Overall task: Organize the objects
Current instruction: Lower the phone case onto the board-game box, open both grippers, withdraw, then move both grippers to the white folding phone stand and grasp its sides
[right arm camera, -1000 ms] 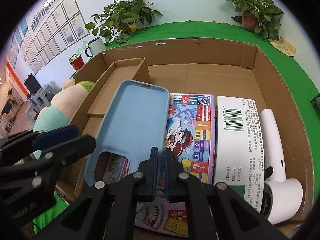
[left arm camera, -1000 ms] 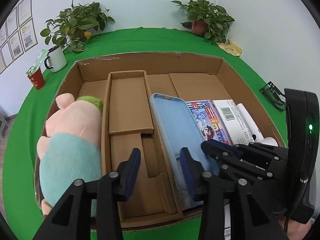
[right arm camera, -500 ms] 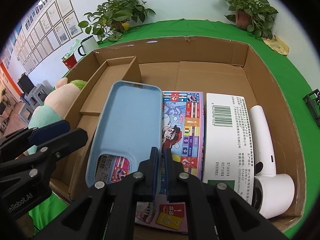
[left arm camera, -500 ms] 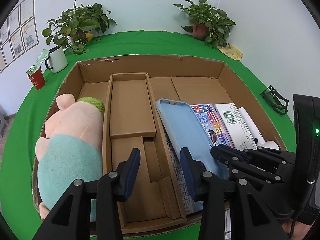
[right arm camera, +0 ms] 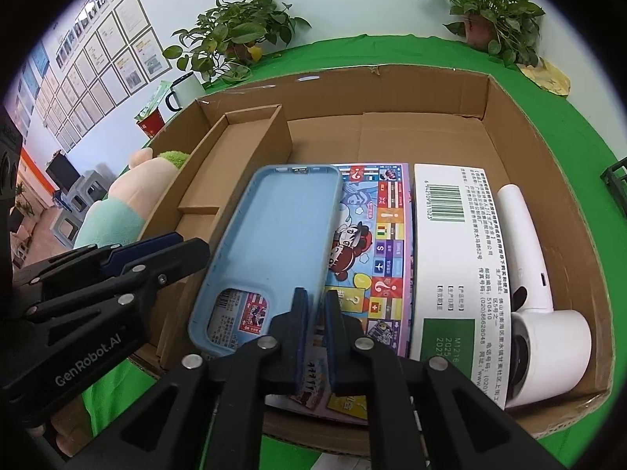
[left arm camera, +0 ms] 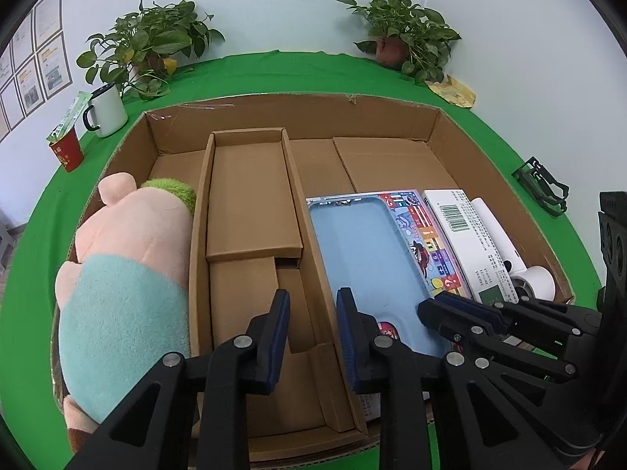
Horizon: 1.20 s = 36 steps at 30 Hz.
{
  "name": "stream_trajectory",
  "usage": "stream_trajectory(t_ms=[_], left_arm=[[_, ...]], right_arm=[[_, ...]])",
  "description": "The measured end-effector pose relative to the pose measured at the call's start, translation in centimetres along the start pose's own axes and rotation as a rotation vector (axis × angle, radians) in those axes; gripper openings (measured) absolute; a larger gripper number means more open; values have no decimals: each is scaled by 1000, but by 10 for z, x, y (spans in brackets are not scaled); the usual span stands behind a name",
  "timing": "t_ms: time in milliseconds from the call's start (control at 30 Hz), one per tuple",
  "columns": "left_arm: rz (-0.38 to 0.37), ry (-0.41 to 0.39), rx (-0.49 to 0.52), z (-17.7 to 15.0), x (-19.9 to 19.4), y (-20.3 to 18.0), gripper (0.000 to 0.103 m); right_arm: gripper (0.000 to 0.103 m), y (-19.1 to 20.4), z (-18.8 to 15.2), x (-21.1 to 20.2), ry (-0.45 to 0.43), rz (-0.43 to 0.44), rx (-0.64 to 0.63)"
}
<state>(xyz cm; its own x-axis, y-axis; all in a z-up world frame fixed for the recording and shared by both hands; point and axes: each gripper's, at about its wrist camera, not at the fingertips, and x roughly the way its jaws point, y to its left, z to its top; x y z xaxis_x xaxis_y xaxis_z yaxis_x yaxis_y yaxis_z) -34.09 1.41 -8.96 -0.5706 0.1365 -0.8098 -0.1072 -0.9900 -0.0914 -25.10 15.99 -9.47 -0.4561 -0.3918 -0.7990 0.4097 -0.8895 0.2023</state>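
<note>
Release of the phone case: risks at the right compartment

The right hand-held gripper (right arm camera: 315, 315) has its jaws opening, with the near right edge of the blue phone case (right arm camera: 274, 235) between them; the pads appear just off the edge, so the pinch looks released. The phone case lies face-up on the colourful game box (right arm camera: 382, 243) in the right compartment of the cardboard box (right arm camera: 548, 180), just beside the divider (left arm camera: 309, 235). Risk: if a pad drags on withdrawal, the case may slide toward the near wall or tip against the divider. The left hand-held gripper (left arm camera: 311, 331) hangs over the divider, its jaws closing on nothing; lowered further, it may catch the cardboard edge. The white carton (right arm camera: 454, 258) and white hair dryer (right arm camera: 537, 297) crowd the right side, leaving little room.
</note>
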Motion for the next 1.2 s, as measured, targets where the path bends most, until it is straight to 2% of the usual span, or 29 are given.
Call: stream_trajectory(t_ms=[33, 67, 100, 133, 167, 200, 233, 267, 333, 367, 400, 467, 533, 667, 800, 967, 1100, 1167, 1200], left_arm=[[-4, 2, -4, -1, -1, 1, 23], [-14, 1, -12, -2, -4, 2, 23], [-15, -9, -15, -3, -8, 2, 22], [-8, -24, -17, -5, -13, 3, 24], [-12, -52, -14, -6, -23, 4, 27], [-16, -72, -13, -8, -30, 4, 32], [-16, -109, -12, -11, -41, 4, 49], [-4, -157, -15, -14, -53, 5, 71], [36, -296, -31, -25, -86, 5, 95], [40, -330, -32, -29, -95, 4, 103], [44, -377, -28, -36, -108, 3, 103], [46, -415, -14, -47, -124, -1, 103], [45, -420, -1, -58, -135, -4, 103], [62, -394, 23, -89, -146, -8, 103], [20, -326, -7, -120, -142, -8, 103], [-15, -239, -21, -151, -126, -11, 103], [4, -233, -33, -165, -124, -11, 103], [-5, -223, -48, -165, -122, -10, 103], [-24, -212, -50, -166, -120, -10, 103]], right_arm=[[16, 1, 0, -1, -4, 1, -9], [29, 2, 0, -2, -10, -2, -18], [46, 2, 0, -3, -19, -5, -28], [55, 4, -1, -6, -40, -10, -44], [68, 5, -2, -12, -77, -44, -66], [85, 6, -4, -18, -109, -77, -82], [89, 7, -7, -27, -166, -133, -110], [89, 8, -10, -34, -205, -169, -134], [92, 6, -18, -49, -254, -206, -144], [95, 2, -23, -58, -270, -209, -131], [103, -1, -27, -63, -281, -215, -126], [102, -5, -39, -76, -295, -225, -115], [102, -11, -50, -83, -269, -184, -81], [102, -11, -85, -89, -194, -123, -35], [102, -5, -120, -72, -78, -91, -15], [102, 2, -128, -55, -37, -86, 8], [102, 7, -133, -41, 7, -88, -8], [99, 8, -137, -38, 16, -100, -20], [93, 10, -138, -38, 12, -115, -33]])
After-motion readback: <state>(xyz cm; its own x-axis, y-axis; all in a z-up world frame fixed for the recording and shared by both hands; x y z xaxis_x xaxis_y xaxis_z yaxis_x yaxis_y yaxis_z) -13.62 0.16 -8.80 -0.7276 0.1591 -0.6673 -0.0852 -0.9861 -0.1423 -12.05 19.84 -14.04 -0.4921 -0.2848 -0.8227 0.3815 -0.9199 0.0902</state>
